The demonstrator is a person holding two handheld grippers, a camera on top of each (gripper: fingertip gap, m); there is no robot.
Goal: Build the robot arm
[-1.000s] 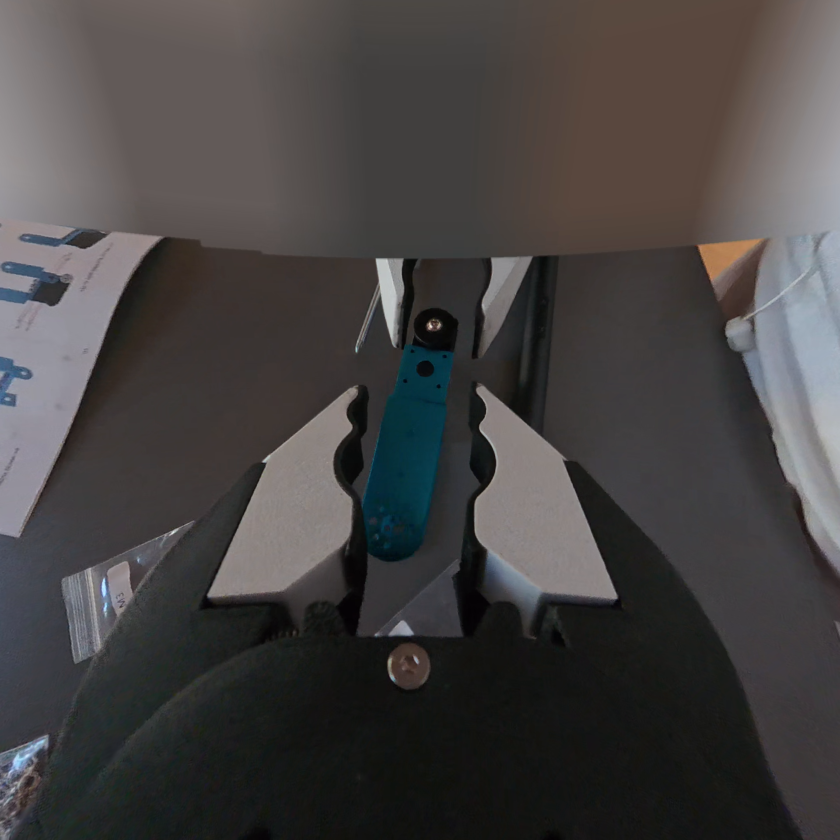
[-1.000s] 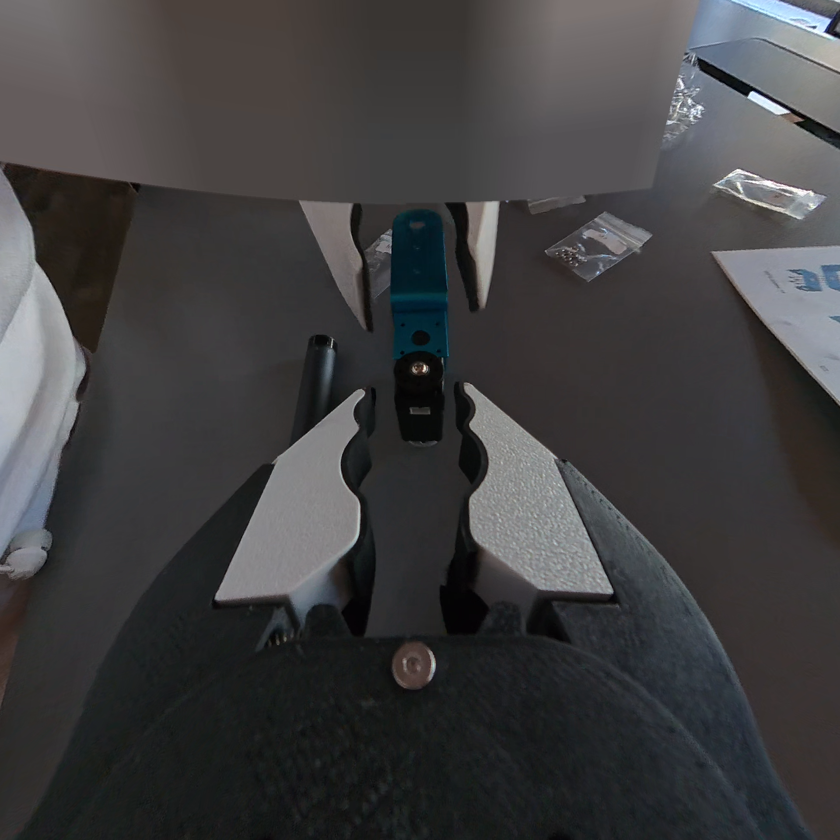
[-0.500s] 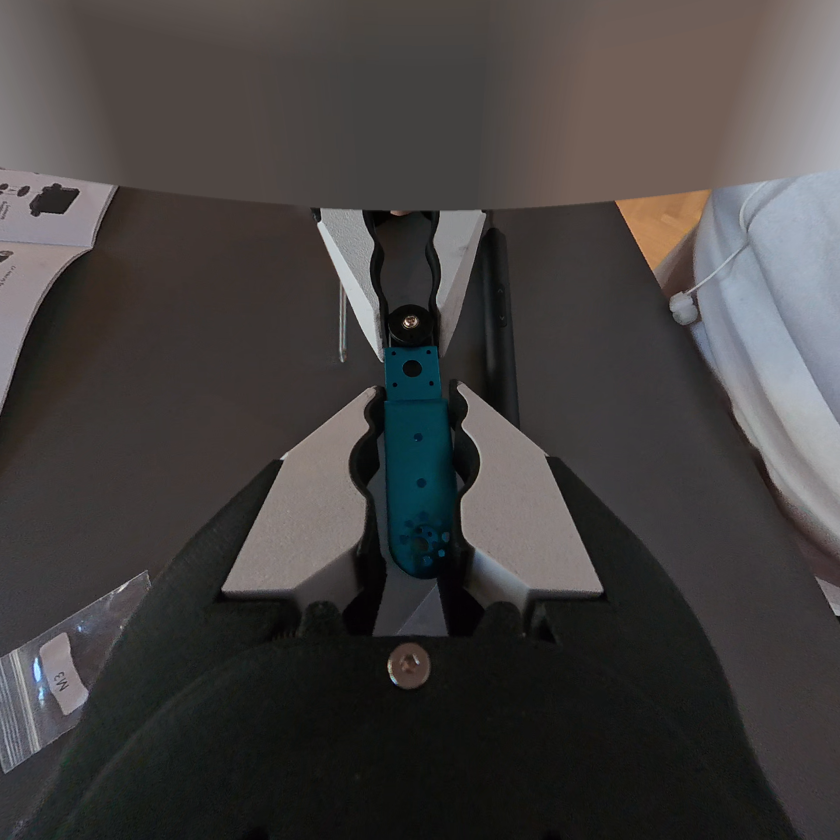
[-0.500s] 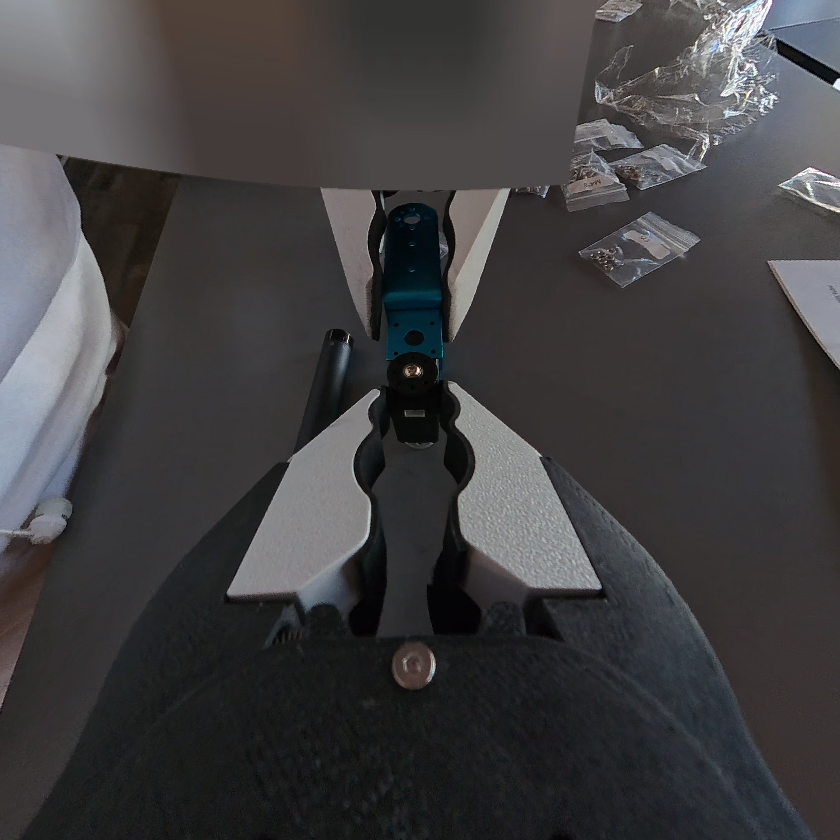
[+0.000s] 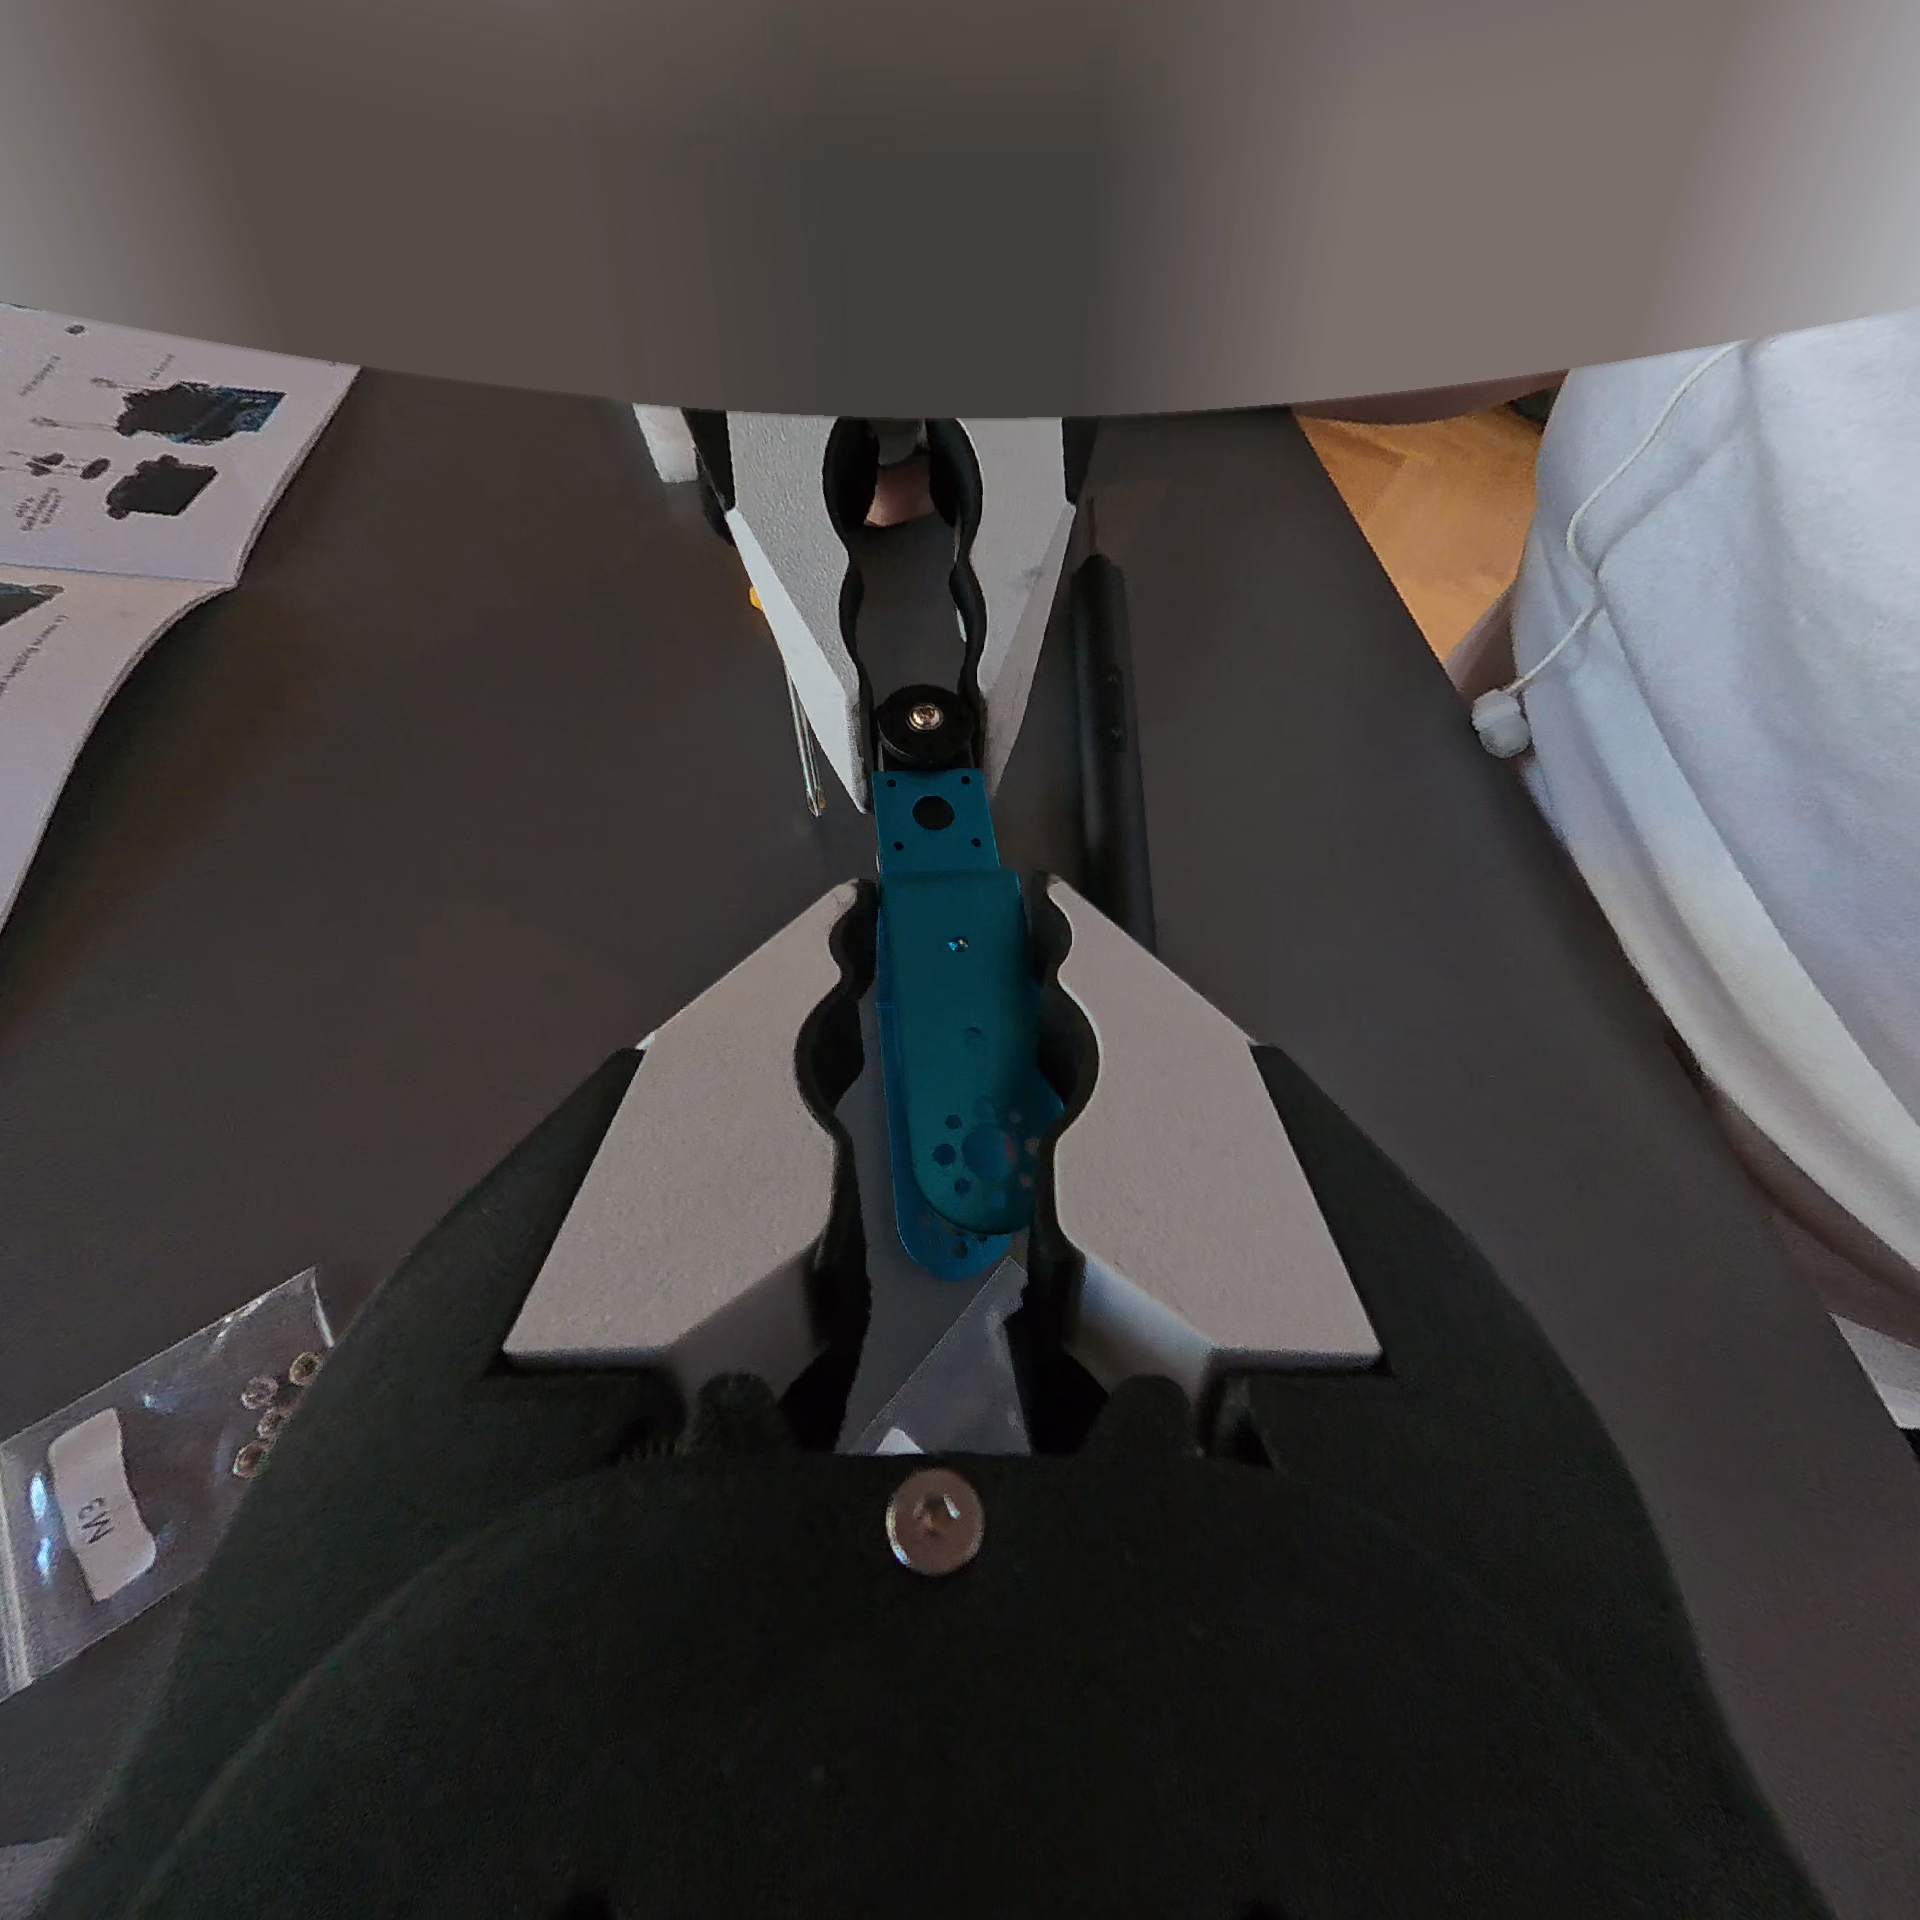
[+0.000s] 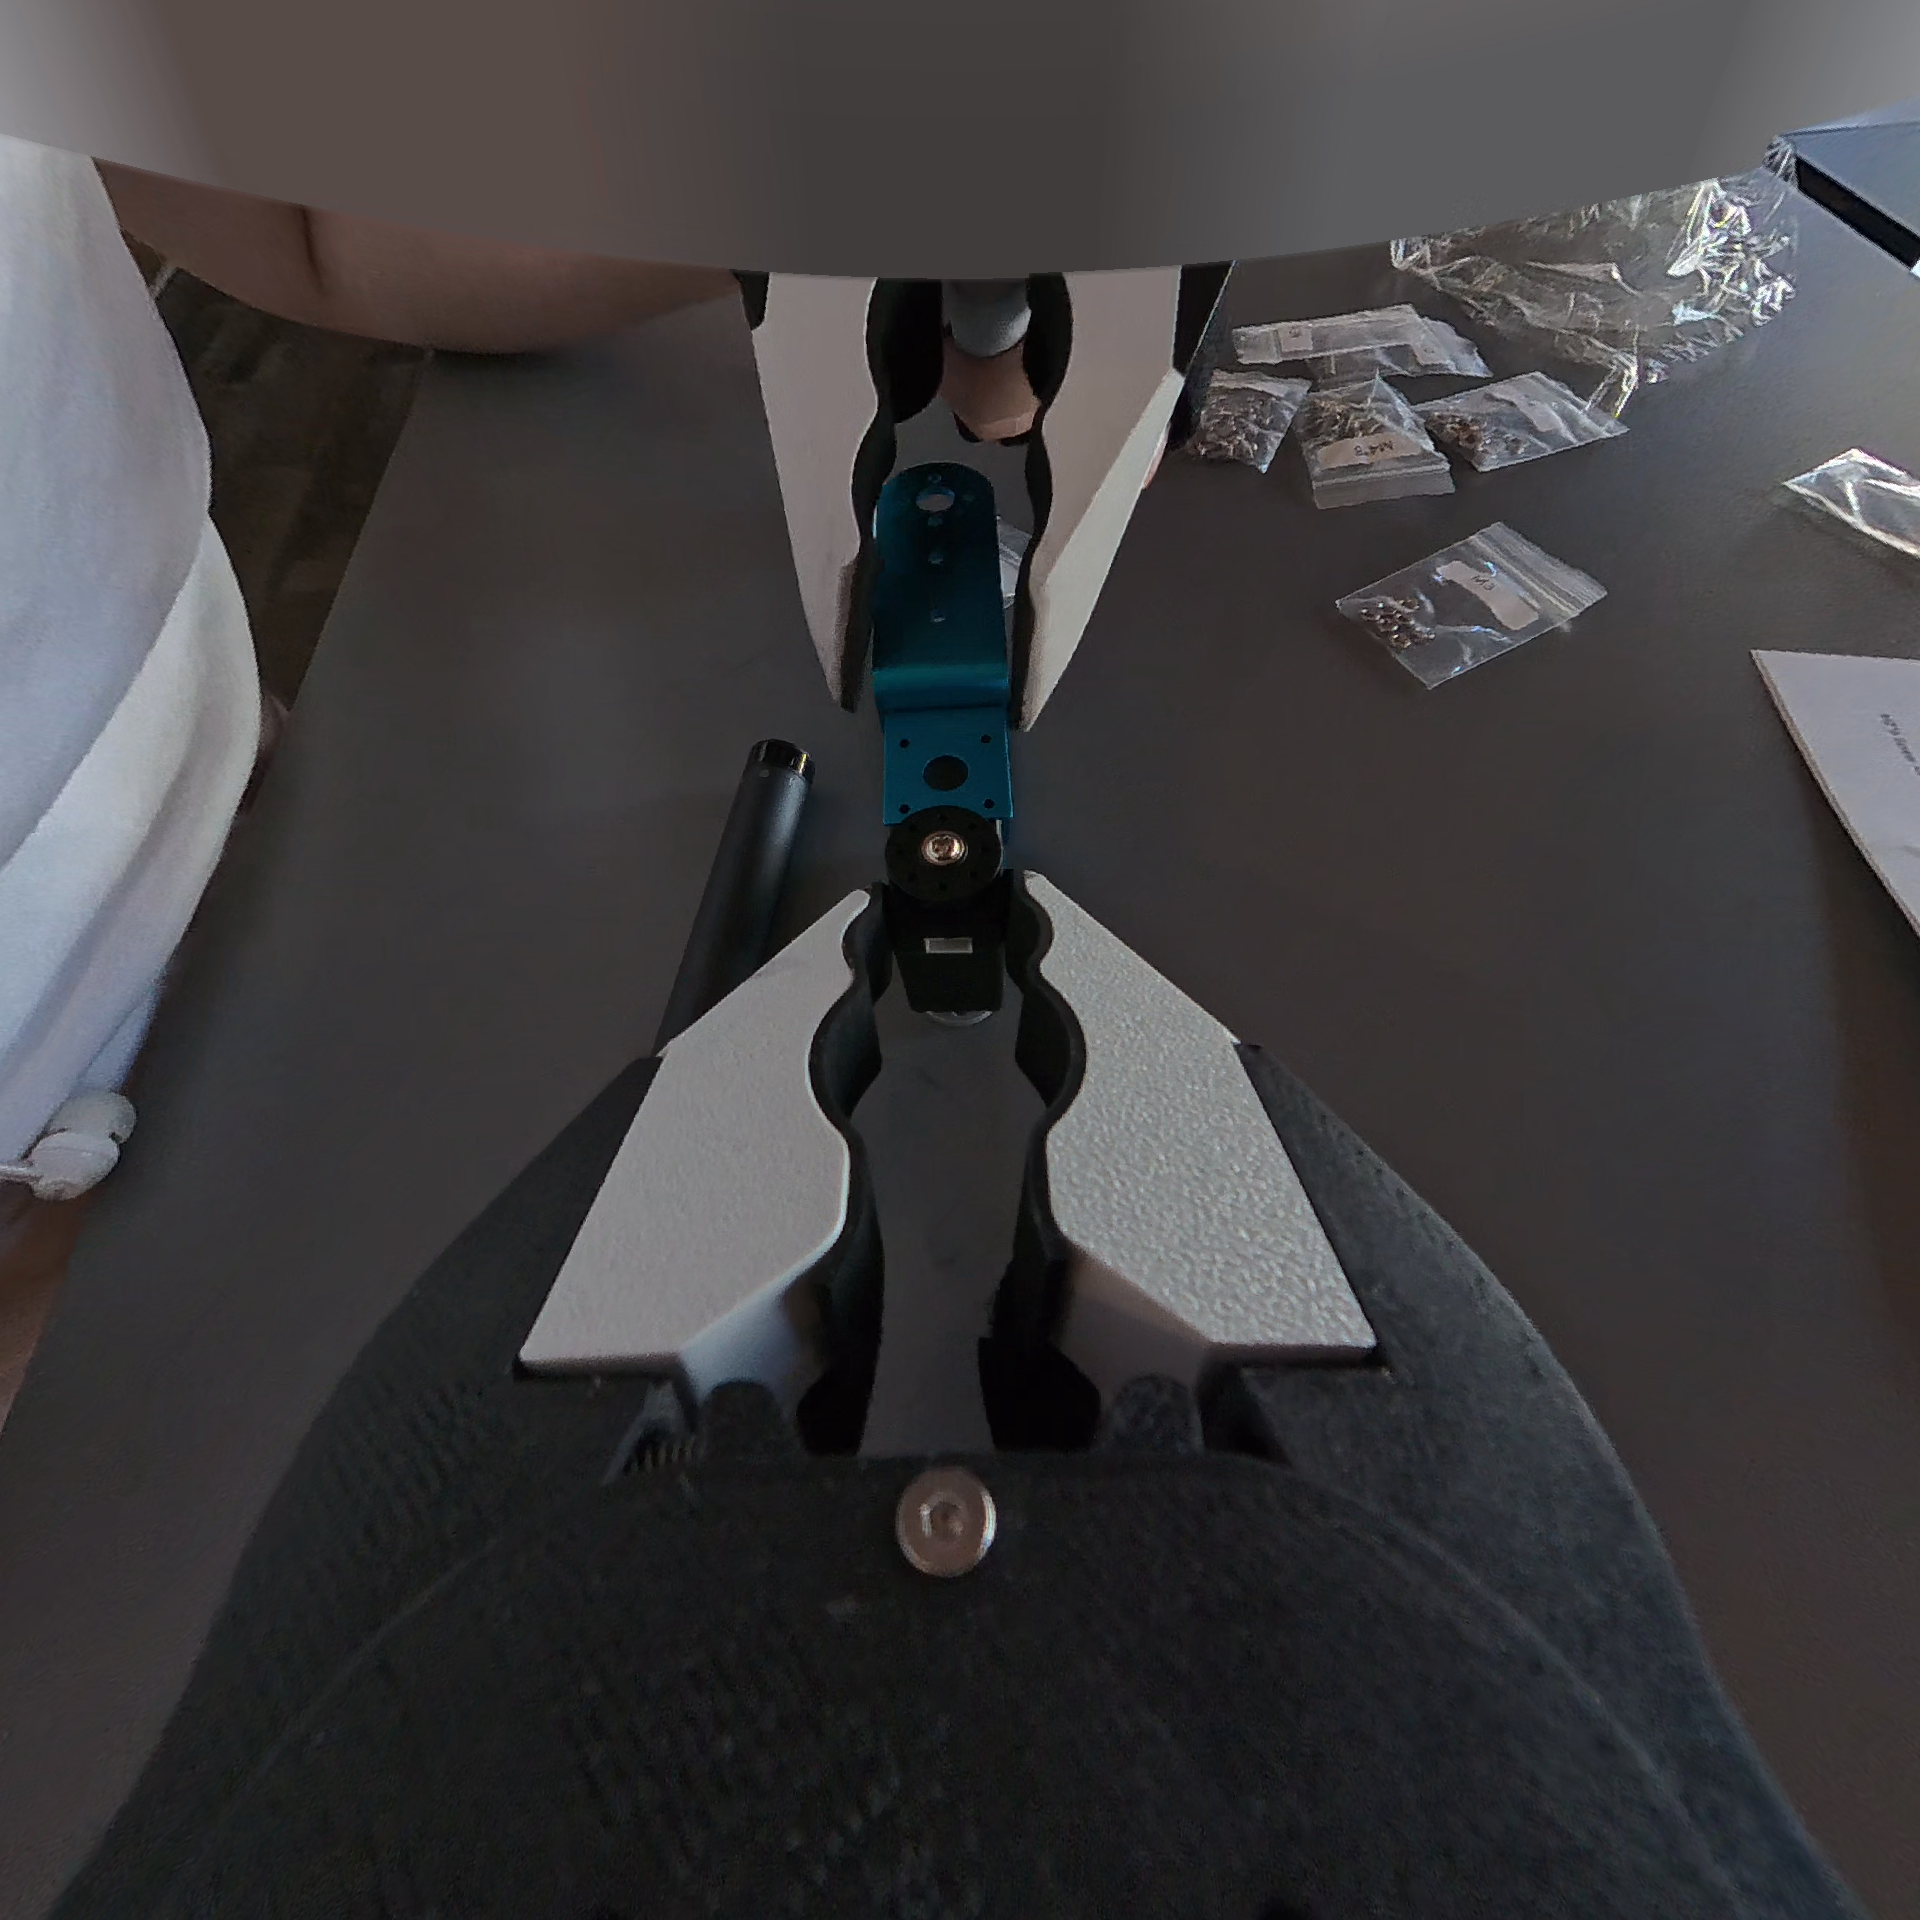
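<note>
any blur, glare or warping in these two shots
Left wrist view: smooth grey blur band across the top, wide-angle bowing at the edges, blue bracket sharp. Right wrist view: same band on top, glare on the crumpled clear plastic, black servo crisp, table evenly lit.

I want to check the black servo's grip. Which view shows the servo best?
The right wrist view: the black servo sits close, between the right gripper fingers, body and round horn visible. The left wrist view shows only its horn, far off beyond the blue bracket.

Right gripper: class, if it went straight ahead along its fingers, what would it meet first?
The right gripper already clamps the black servo motor. Straight ahead lies the teal perforated metal bracket held by the left gripper; depth is hard to judge.
</note>
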